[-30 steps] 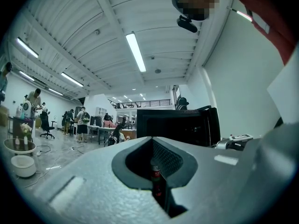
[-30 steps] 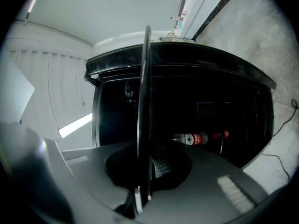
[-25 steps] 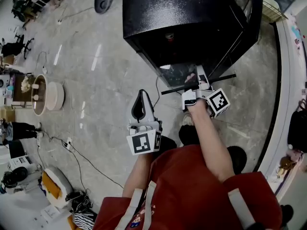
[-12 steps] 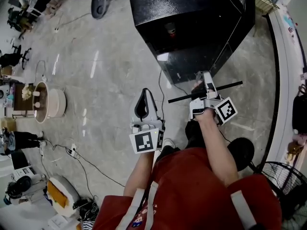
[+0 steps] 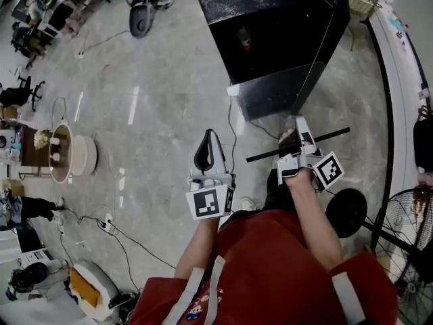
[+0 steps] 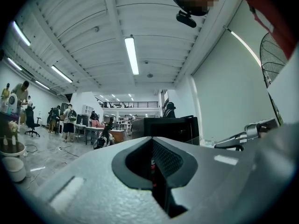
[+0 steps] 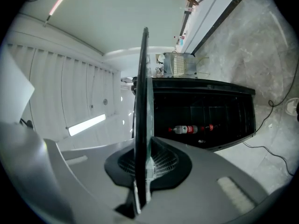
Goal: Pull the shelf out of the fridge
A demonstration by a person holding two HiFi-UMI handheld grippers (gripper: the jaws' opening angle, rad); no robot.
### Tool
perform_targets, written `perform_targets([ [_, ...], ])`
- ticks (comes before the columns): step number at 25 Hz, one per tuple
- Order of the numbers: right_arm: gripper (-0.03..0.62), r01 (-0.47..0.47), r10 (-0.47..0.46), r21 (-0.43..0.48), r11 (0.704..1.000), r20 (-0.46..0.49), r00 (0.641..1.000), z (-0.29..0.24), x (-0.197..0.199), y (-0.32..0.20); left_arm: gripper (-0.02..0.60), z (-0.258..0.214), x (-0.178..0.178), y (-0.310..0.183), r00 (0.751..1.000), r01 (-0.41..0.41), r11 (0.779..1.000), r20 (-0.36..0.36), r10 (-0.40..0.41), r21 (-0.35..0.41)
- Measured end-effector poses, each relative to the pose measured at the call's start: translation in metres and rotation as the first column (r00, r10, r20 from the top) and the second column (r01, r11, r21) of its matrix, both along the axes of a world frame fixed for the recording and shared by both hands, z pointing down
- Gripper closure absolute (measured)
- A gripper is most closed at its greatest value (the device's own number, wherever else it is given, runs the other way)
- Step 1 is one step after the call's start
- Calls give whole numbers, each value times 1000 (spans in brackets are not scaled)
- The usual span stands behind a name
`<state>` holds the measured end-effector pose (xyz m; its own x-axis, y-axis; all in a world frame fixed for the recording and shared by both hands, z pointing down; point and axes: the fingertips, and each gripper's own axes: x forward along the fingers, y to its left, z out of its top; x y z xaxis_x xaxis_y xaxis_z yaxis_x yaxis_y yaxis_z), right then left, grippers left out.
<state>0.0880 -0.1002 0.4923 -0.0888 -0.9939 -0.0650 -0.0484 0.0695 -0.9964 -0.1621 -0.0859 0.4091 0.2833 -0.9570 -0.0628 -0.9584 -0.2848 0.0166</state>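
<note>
Shelf of flat clear glass is hanging out in front of the big black box fridge — the right gripper is pinching its edge tight. The left gripper, farther from the fridge, is sitting closed, holding nothing.

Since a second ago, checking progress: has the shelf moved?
Yes. The shelf, clamped in the right gripper, has moved out from the fridge toward the person.

I wear a red top with pale straps. My left hand-held gripper and right hand-held gripper are light grey, each bearing a black-and-white marker cube.
</note>
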Motion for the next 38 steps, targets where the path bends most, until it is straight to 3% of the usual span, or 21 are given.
perform_targets([
  [13, 584, -45, 43, 72, 996, 26, 999, -61, -3, 86, 580, -28, -20, 42, 998, -55, 998, 15, 54, 39],
  [20, 585, -102, 100, 53, 993, 45, 994, -95, -2, 121, 580, -49, -29, 61, 995, -66, 995, 81, 60, 77],
  [26, 585, -122, 118, 43, 992, 96, 988, -106, -6, 126, 580, -58, -39, 60, 994, -71, 996, 91, 65, 59],
  [38, 583, -113, 110, 81, 990, 36, 993, -132, -11, 111, 580, -94, -51, 57, 997, -69, 991, 51, 64, 111],
])
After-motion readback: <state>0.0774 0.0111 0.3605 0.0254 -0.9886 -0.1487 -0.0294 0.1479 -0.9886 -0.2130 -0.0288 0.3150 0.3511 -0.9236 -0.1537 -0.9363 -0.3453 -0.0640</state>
